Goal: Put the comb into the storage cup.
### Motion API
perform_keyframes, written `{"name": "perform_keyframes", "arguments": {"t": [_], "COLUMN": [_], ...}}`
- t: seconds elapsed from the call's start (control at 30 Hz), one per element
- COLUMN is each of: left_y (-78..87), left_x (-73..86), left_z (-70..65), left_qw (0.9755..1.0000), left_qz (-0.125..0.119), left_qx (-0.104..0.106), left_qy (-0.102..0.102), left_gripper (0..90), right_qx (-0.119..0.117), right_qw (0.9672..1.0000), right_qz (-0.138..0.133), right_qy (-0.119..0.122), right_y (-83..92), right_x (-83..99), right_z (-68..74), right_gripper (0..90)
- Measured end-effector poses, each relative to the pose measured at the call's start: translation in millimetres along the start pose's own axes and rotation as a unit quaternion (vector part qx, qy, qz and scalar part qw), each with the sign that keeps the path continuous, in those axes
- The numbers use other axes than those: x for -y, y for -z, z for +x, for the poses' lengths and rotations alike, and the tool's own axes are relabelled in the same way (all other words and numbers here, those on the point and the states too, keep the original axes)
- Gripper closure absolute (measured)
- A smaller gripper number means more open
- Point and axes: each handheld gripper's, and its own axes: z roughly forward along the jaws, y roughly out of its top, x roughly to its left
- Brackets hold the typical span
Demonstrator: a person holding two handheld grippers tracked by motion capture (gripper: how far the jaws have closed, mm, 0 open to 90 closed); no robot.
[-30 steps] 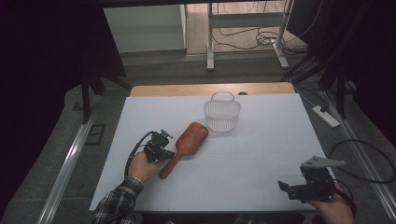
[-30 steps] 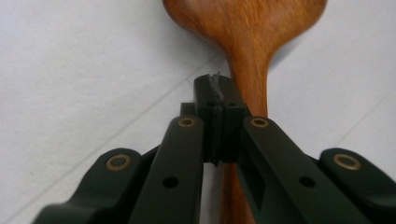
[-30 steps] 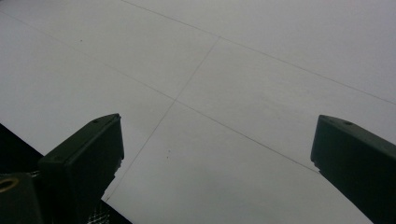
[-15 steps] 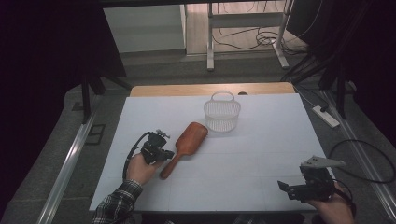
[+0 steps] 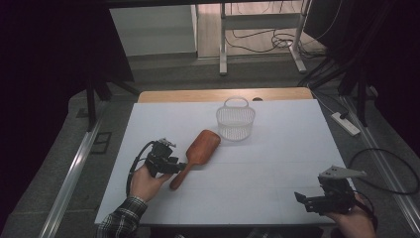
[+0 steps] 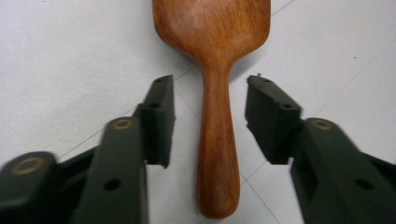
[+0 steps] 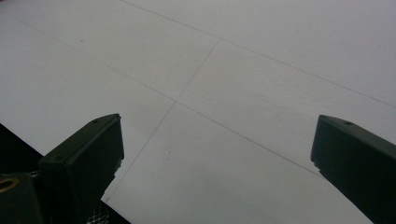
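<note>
Hairbrush (image 5: 197, 154) of reddish wood lay on the white desk (image 5: 277, 163), just beside a clear plastic basket (image 5: 236, 120) standing toward the desk's far edge. Dark curtains and cables on the floor surrounded the desk. The left gripper (image 6: 210, 119) straddled the brush handle, fingers (image 6: 159, 121) spread, not touching. The right gripper (image 5: 309, 200) hovered well apart from the brush, fingers spread.

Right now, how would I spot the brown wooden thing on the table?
Look at the white table, on its left half. The wooden brush lies flat there, just in front of the see-through basket. It is reddish-brown with a wide paddle head, and its handle sits between the left gripper jaws, untouched.
</note>
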Motion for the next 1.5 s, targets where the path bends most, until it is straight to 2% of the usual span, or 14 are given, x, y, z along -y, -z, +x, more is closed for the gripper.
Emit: {"name": "perform_keyframes", "arguments": {"t": [0.27, 0.4, 0.63, 1.0, 1.13, 1.23, 1.5], "left_y": [5.3, 4.1, 1.0, -5.7, -7.5, -11.4, -20.1], "left_x": [2.6, 1.0, -3.7, -9.9, -12.1, -13.9, -13.9], "left_z": [-2.5, -4.0, -6.5, -7.9, -9.2, -12.0, -11.5], "left_qw": [0.9997, 0.9997, 0.9997, 0.9996, 0.9996, 0.9997, 0.9998], "left_qz": [-0.023, -0.024, -0.022, -0.020, -0.022, -0.016, -0.005], "left_qx": [0.002, 0.000, 0.007, 0.019, 0.014, -0.002, -0.004], "left_qy": [0.006, 0.006, 0.000, -0.006, -0.009, -0.019, -0.019], "left_gripper": [34.9, 24.0, 10.8, 0.8, 0.0, 0.0, 0.0], "right_qx": [0.001, 0.000, 0.000, 0.000, 0.001, 0.001, 0.000], "right_qw": [1.0000, 1.0000, 1.0000, 1.0000, 1.0000, 1.0000, 1.0000], "right_qz": [0.000, 0.001, 0.002, 0.003, 0.005, 0.004, 0.006], "right_qy": [0.001, 0.001, 0.002, 0.002, 0.002, 0.002, 0.003], "right_y": [-0.1, -0.2, -0.4, -0.7, -0.9, -0.9, -1.2], "right_x": [0.0, -0.1, -0.1, -0.2, -0.4, -0.3, -0.4], "right_z": [0.2, 0.2, 0.4, 0.5, 0.5, 0.7, 0.4], "right_gripper": [2.6, 2.6, 2.6, 2.6, 2.6, 2.6, 2.5]}}
